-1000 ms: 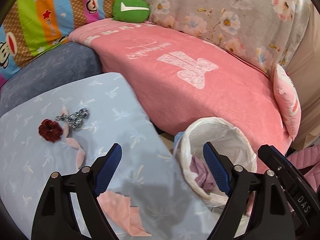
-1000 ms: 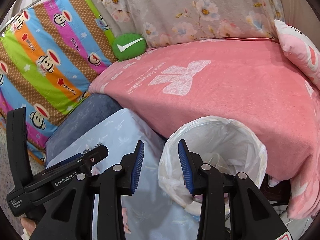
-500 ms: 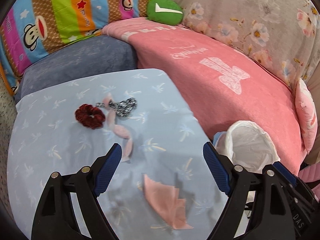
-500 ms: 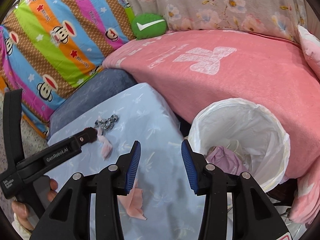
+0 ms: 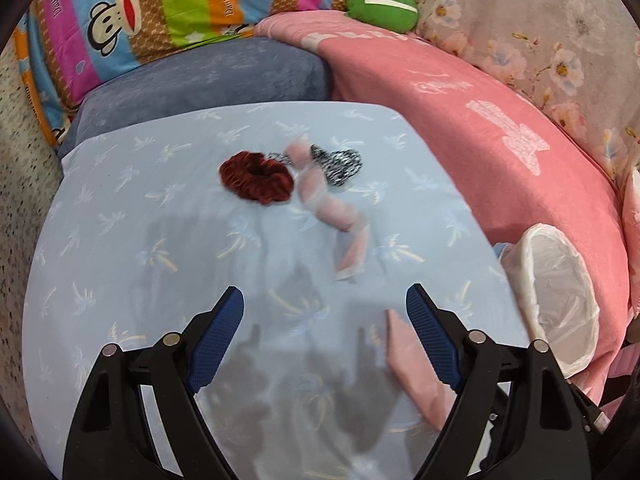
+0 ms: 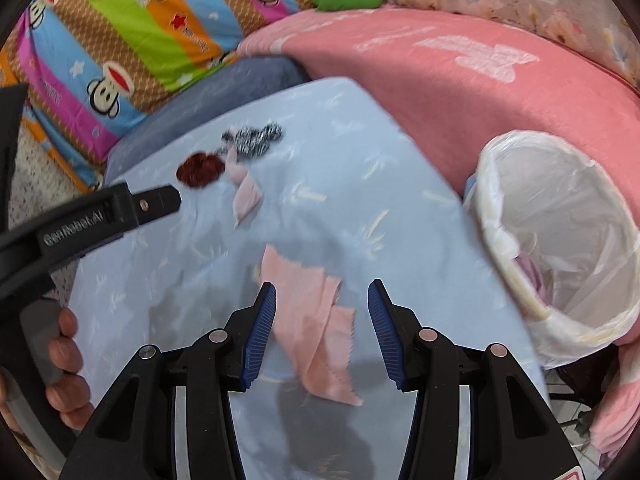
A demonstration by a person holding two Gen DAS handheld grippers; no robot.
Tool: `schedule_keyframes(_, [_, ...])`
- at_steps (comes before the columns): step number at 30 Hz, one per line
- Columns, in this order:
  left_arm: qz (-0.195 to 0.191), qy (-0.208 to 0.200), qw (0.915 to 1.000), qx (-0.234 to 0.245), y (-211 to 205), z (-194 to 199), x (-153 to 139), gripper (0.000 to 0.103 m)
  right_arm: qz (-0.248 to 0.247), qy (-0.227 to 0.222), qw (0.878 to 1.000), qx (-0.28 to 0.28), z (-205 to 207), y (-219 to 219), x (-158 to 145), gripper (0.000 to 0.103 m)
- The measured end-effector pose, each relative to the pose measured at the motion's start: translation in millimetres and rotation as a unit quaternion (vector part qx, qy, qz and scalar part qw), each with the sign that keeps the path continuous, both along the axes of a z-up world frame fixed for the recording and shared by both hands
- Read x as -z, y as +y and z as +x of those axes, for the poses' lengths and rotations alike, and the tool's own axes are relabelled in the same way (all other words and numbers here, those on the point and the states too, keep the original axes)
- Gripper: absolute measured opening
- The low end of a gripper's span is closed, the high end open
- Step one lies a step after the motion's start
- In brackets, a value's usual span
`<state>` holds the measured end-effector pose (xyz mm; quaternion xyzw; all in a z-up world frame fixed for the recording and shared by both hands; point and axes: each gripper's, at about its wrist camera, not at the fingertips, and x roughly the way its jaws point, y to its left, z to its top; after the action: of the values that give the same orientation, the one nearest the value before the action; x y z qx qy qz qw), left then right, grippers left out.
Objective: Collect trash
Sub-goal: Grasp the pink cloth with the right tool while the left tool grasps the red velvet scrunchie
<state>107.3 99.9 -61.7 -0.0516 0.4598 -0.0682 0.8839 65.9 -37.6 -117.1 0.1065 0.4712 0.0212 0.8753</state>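
Both grippers have swung from the lined bin (image 6: pixel 560 240) toward the table; right gripper (image 6: pixel 322 320) opening over the pink scrap (image 6: pixel 316 320), left gripper (image 5: pixel 324 328) wide and empty, risking pinching tablecloth (image 6: pixel 360 200) too.

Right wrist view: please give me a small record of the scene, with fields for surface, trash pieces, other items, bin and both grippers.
surface: blue cloth
trash pieces: flat pink scrap near; twisted pink scrap farther
other items: red scrunchie, zebra scrunchie
bin: white-lined bin beside the cloth, something purple inside
right hand-held gripper: jaws opening above the flat pink scrap, pads not pressing it
left hand-held gripper: open, nothing between the jaws
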Motion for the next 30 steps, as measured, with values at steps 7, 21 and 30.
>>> schedule_keyframes(7, [0.007,0.016,0.9997,-0.018,22,-1,15,0.080,-0.021,0.038,0.999,-0.019,6,20,37,0.048])
schedule_keyframes(21, [-0.001,0.040,0.9979,-0.050,55,24,33,0.080,-0.052,0.011,0.998,-0.033,30,36,14,0.003])
schedule_keyframes(30, [-0.021,0.034,0.9955,-0.086,80,87,29,0.080,-0.014,-0.046,0.998,-0.030,88,47,-41,0.003])
